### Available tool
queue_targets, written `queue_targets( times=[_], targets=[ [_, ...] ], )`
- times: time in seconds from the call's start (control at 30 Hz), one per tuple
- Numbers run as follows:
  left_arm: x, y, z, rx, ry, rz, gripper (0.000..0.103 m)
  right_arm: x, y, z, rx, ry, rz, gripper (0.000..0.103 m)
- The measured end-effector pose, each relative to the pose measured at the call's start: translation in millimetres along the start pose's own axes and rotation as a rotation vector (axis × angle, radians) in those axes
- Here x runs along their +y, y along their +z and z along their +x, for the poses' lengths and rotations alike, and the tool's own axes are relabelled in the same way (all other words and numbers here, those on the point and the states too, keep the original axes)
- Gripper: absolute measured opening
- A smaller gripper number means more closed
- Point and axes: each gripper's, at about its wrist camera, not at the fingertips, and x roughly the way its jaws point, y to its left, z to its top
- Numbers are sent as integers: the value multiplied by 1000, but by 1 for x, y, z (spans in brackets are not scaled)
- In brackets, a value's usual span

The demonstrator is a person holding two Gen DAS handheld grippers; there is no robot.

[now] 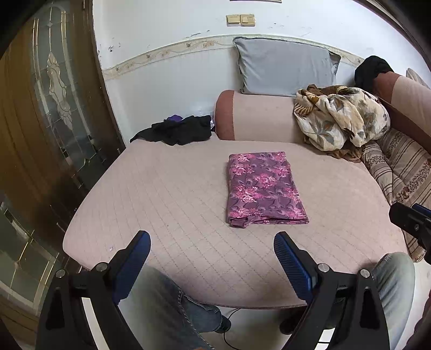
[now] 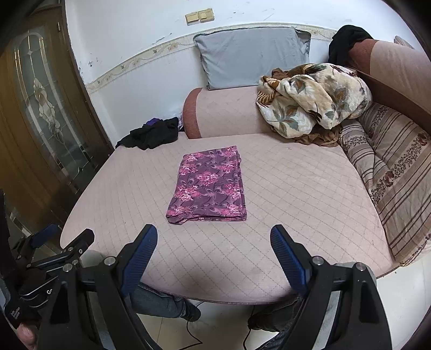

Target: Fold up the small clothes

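Pink quilted bed (image 1: pixel 175 193), both hand-held grippers (image 1: pixel 212 255) apparently angled down, gaping, empty.

1. A white wall (image 1: pixel 167 32) fills the upper middle of both views, its paint chipped in places, with a floral border strip (image 1: pixel 161 52) running across it.
2. Two beige switch plates (image 1: pixel 240 20) sit near the top centre.
3. A brown wooden door with a leaded glass panel (image 1: pixel 58 88) fills the left side.
4. A quilted pink sofa seat (image 2: pixel 296 193) spreads across the centre, with a rounded armrest (image 1: pixel 256 115) behind it.
5. A grey pillow (image 2: pixel 250 56) leans against the wall.
6. A striped cushion (image 2: pixel 398 172) lies at the right edge.
7. Pale floor tiles (image 2: pixel 404 296) show at the lower right.
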Motion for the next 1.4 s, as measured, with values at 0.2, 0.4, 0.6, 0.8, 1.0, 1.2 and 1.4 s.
queue_targets(
  times=[0.2, 0.4, 0.6, 0.8, 1.0, 1.2, 1.4],
  targets=[
    [5, 0, 2, 1, -5, -17, 95, 0, 6, 1, -6, -4, -16, 85],
    [7, 0, 4, 2, -10, -21, 95, 3, 7, 2, -4, -15, -29, 85],
    [6, 2, 4, 1, -23, -19, 95, 1, 7, 2, -7, -11, -31, 85],
    [0, 0, 2, -4, -23, -10, 95, 0, 8, 3, -4, -8, -32, 85],
    [-7, 0, 1, 0, -25, 1, 95, -3, 8, 3, -4, -6, -34, 85],
    [-12, -1, 4, 9, -29, 15, 95, -11, 6, 9, 13, -10, -12, 85],
    [-10, -2, 9, 21, -31, 14, 96, -11, 5, 11, 19, -11, -11, 85]
  ],
)
